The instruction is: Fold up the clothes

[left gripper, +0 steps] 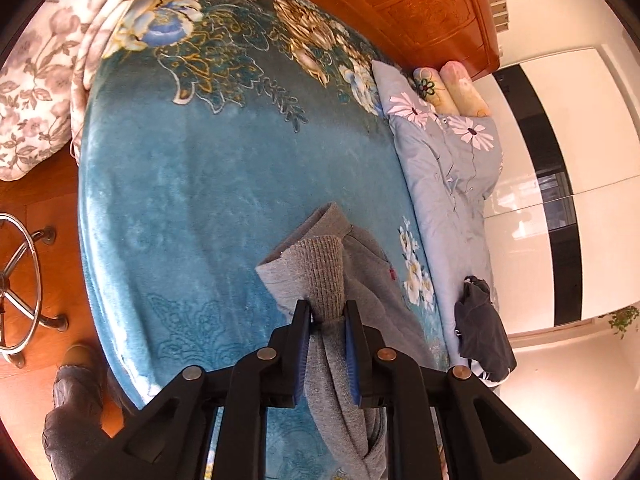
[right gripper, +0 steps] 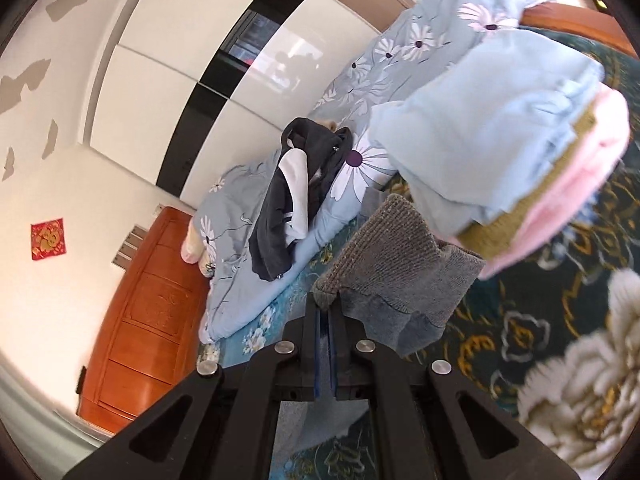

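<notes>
My left tongs (left gripper: 327,314) pinch a ribbed cuff of the grey sweater (left gripper: 320,272) above the teal plush blanket (left gripper: 180,184). My right tongs (right gripper: 325,308), nearly pressed together, grip another ribbed edge. Only that view shows folded blue-and-pink clothes (right gripper: 500,152) beyond, close to the lens.

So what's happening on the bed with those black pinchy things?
A person is folding clothes with two handheld grippers. The left gripper is shut on the ribbed edge of a grey sweater, and the right gripper pinches another ribbed part of it. The sweater hangs over the blue flowered blanket. A dark garment lies on the light blue quilt, and a stack of folded clothes sits nearby.
</notes>
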`<control>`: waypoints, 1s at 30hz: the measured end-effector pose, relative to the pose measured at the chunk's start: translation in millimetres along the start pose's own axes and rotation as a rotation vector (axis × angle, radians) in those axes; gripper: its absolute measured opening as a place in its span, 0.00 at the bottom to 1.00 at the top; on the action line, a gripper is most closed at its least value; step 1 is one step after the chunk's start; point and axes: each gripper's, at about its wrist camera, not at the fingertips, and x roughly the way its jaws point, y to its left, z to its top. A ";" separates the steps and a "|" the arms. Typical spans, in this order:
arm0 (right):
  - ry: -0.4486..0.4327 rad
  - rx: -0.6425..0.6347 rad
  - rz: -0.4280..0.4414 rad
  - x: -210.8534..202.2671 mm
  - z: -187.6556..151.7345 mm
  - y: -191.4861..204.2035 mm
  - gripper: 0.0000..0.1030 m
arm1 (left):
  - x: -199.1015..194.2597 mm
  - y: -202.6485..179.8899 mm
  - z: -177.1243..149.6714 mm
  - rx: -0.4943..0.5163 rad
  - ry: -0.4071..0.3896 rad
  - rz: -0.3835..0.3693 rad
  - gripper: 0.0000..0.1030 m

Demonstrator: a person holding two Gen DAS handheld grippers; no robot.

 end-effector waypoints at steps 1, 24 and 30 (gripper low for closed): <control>0.006 0.000 -0.024 11.3 6.0 3.2 0.03 | 3.5 -3.3 3.5 -0.013 0.011 -0.002 0.17; 0.158 0.053 -0.437 284.1 106.5 15.4 0.03 | 144.8 -58.8 100.1 -0.094 0.093 0.066 0.20; 0.204 0.048 -0.515 317.9 102.7 3.4 0.03 | 175.8 -59.7 103.0 -0.037 0.107 0.102 0.20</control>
